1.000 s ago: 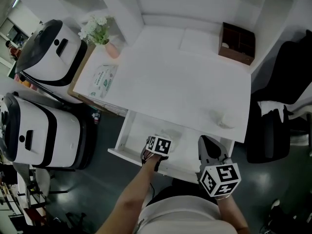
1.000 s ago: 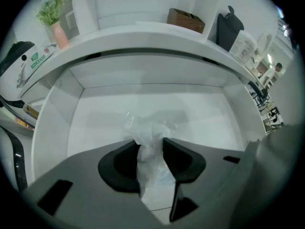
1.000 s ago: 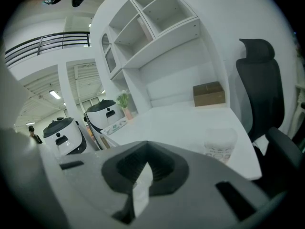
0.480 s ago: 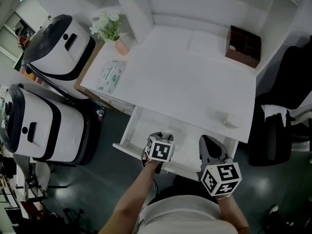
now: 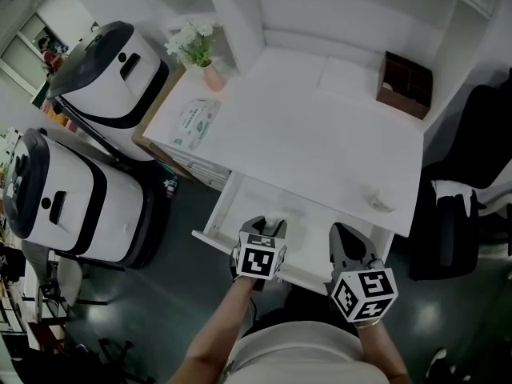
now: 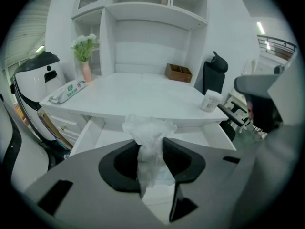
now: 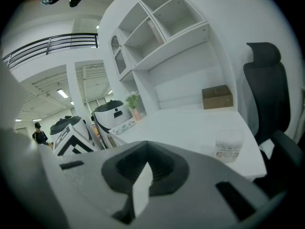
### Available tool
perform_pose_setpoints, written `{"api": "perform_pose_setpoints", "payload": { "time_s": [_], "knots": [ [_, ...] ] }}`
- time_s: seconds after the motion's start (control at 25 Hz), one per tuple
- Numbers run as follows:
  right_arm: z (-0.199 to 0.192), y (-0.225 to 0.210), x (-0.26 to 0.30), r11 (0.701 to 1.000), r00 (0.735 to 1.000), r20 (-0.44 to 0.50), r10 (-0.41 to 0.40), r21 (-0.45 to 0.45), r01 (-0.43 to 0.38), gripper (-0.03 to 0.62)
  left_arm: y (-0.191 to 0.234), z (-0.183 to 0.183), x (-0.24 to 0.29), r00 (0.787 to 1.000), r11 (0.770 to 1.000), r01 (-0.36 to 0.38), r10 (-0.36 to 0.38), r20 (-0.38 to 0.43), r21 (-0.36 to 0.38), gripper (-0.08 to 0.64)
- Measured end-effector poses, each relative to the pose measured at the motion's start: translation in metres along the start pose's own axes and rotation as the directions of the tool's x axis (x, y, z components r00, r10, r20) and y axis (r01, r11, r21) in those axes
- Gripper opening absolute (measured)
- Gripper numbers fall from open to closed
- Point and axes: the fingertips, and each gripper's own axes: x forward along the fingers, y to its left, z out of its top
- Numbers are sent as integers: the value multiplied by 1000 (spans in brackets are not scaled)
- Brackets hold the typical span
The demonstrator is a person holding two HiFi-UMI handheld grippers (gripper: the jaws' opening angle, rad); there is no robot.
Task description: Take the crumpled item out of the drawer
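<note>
The crumpled item [image 6: 148,136] is a wad of clear plastic film, and my left gripper [image 6: 151,152] is shut on it, with the wad bulging up past the pads. In the head view the left gripper [image 5: 268,227] hangs over the front of the open white drawer [image 5: 240,202], and the plastic [image 5: 276,223] shows only as a pale bit at its tip. The drawer [image 6: 102,135] lies below and ahead of the jaws. My right gripper [image 5: 346,243] sits at the drawer's right front corner; its jaws [image 7: 142,178] are shut with nothing in them.
On the white desk [image 5: 304,134] stand a small white jar [image 5: 376,201], a brown wooden organizer [image 5: 406,77], a flower vase [image 5: 210,70] and a wipes pack [image 5: 195,121]. Two black-and-white machines [image 5: 112,70] stand at the left and a black chair [image 5: 472,174] at the right.
My left gripper has drawn back toward the drawer's front edge with the plastic in it. The head view has shifted. The right gripper has stayed in place.
</note>
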Motion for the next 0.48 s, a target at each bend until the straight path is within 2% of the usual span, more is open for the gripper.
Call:
{"api": "perform_pose_setpoints", "payload": {
  "time_s": [0.2, 0.48],
  "knots": [
    [1, 5, -4, 1000, 1000, 9, 4, -9, -4, 2, 5, 19, -31, 995, 1000, -4, 5, 103, -8, 135],
    [3, 12, -9, 999, 1000, 17, 10, -31, -10, 2, 13, 34, -70, 974, 999, -16, 25, 227, -45, 135]
  ]
}}
